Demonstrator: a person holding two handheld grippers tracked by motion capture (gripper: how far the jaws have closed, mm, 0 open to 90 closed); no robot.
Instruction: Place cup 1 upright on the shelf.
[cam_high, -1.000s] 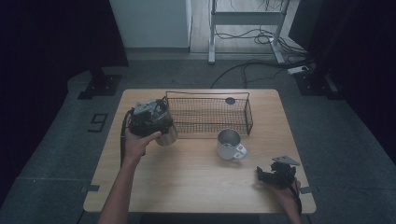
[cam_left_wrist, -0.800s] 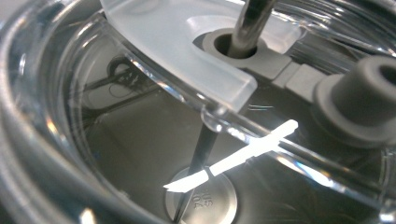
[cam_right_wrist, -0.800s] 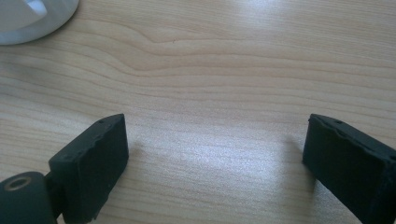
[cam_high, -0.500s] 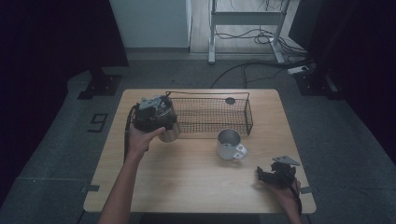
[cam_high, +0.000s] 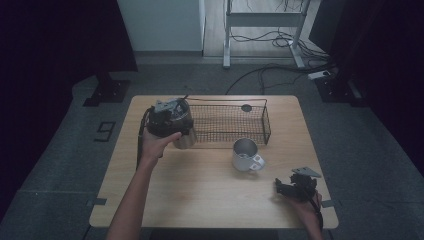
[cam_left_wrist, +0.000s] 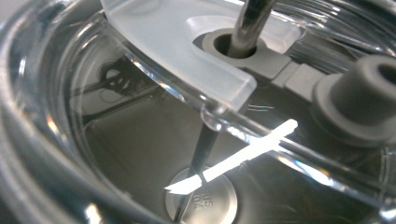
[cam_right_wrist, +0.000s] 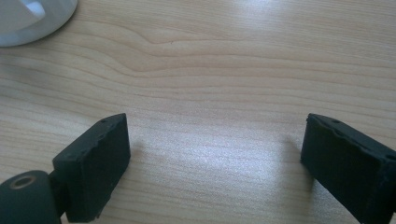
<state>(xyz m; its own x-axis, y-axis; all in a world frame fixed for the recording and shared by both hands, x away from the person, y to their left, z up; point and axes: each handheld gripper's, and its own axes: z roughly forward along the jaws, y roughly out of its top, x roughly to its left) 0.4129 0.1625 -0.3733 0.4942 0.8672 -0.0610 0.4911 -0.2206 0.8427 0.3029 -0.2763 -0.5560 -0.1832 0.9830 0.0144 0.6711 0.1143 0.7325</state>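
The left claw (cam_high: 172, 120) grips a steel tumbler (cam_high: 184, 136) beside the basket (cam_high: 230, 122) — right claw (cam_high: 295, 187) spread, resting low.

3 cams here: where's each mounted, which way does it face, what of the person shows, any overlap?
High view: above the person's side, facing forward and down on the table; both forearms, left tool, right tool, wire basket.
Left gripper view: on the left tool, close against a clear lidded cup.
Right gripper view: on the right tool, facing the tabletop; both pads apart.
Shared: the white mug in the high and right gripper views.
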